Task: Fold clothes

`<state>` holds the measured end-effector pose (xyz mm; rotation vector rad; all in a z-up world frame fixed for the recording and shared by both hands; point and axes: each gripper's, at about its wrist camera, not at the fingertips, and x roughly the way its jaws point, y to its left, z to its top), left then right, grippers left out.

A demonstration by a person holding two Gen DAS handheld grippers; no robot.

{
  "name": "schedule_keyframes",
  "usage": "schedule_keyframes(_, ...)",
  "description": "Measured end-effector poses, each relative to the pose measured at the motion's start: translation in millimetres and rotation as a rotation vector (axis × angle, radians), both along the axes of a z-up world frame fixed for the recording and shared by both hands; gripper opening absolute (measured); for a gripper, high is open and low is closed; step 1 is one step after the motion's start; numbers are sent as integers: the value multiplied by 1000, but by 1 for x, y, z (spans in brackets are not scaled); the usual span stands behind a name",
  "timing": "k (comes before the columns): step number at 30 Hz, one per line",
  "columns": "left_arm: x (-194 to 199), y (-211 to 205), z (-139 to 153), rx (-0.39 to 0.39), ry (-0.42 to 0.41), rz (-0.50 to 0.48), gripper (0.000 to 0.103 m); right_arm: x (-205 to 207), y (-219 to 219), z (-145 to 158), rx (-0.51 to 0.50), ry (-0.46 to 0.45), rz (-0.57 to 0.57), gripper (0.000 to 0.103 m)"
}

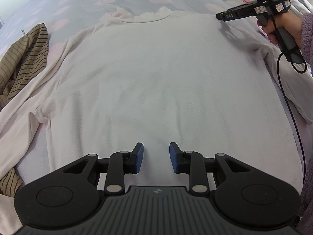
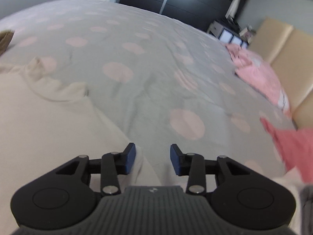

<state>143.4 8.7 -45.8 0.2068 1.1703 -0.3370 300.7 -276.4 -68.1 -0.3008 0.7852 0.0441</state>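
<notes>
A white long-sleeved shirt (image 1: 156, 74) lies flat on the bed, collar at the far end, sleeves spread to both sides. My left gripper (image 1: 156, 157) is open and empty, hovering over the shirt's lower middle. My right gripper (image 2: 152, 159) is open and empty, above the shirt's right shoulder edge (image 2: 58, 127); the collar (image 2: 56, 90) lies ahead to its left. The right gripper also shows in the left wrist view (image 1: 222, 16), held by a hand near the right shoulder.
A brown striped garment (image 1: 25, 58) lies left of the shirt. Pink clothes (image 2: 260, 78) and a red garment (image 2: 293, 146) lie at the bed's right side. The grey bedspread with pink dots (image 2: 146, 58) stretches ahead. A beige headboard (image 2: 289, 58) and dark wardrobe (image 2: 176, 0) stand beyond.
</notes>
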Motion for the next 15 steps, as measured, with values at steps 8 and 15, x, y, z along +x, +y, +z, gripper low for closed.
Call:
schedule_keyframes(8, -1, 0, -2, 19, -4, -6, 33, 5, -17, 6, 248, -3, -29, 26)
schedule_keyframes(15, 1, 3, -4, 27, 1, 2, 33, 18, 28, -13, 248, 111, 64, 15)
